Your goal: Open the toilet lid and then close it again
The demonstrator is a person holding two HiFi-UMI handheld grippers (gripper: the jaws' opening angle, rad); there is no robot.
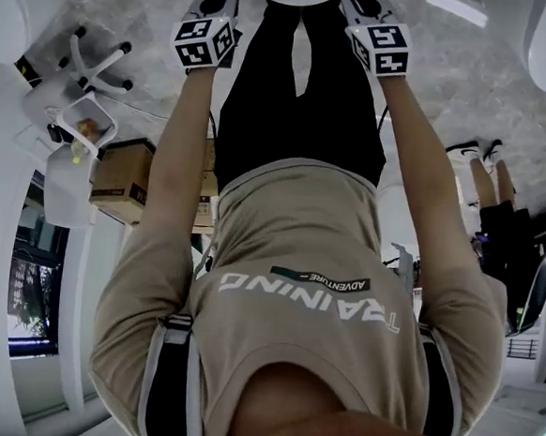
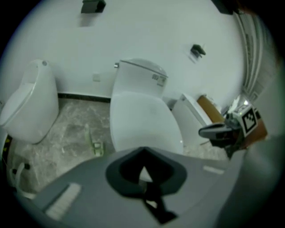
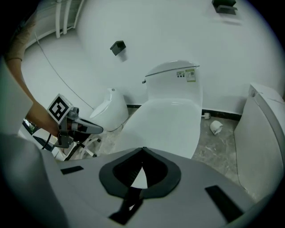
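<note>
The toilet lid [image 2: 142, 120] lies flat down on the bowl, middle of the left gripper view, under a white cistern [image 2: 139, 75] set against the white wall. A small sticker [image 3: 190, 75] sits on the cistern's front at upper centre of the right gripper view; its print is too small to read. The left gripper [image 2: 143, 151] has its tongs pressed together to a point with nothing between them, low in its frame, above the near edge of the lid and not touching it. The right gripper [image 3: 142, 150] looks the same: tongs together, empty, clear of the lid. In the head view the person's beige shirt [image 1: 312, 262] fills the centre, and on it, upside down, stand the words "TRAINING" and a smaller "ADVENTURE". A cardboard box [image 1: 126, 177] at left centre carries dark print I cannot make out. A white urinal [image 2: 26, 107] hangs at the left of the left gripper view, and a paper roll [image 3: 216, 127] lies on the marbled floor [image 3: 218, 147] right of the toilet.
</note>
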